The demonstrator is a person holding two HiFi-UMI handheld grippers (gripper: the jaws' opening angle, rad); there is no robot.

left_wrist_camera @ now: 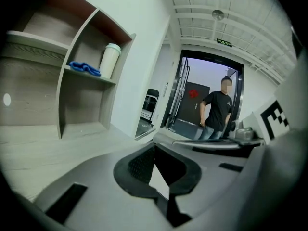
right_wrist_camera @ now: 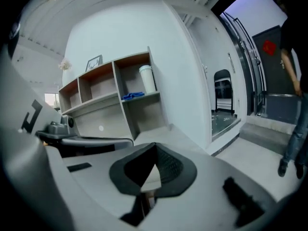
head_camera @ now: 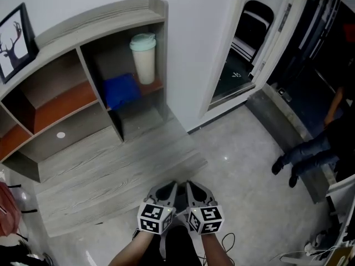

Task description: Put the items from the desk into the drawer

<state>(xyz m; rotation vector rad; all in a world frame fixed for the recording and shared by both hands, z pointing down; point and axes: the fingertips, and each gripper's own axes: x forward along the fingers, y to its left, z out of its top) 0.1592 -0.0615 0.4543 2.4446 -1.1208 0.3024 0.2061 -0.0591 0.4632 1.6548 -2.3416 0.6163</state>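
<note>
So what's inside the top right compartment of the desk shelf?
In that compartment a pale cup with a mint lid stands upright, and a blue cloth lies beside it. Anything behind the cup or under the cloth is covered.

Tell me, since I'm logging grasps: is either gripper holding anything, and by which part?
Nothing is held: the left gripper and right gripper are both shut, empty.

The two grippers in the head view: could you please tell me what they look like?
Both the left gripper and the right gripper have grey, wedge-shaped bodies, and their fingers are faced with black textured lining. Each carries a cube with black-and-white square markers at its rear. The forearms behind them show no sleeves.
</note>
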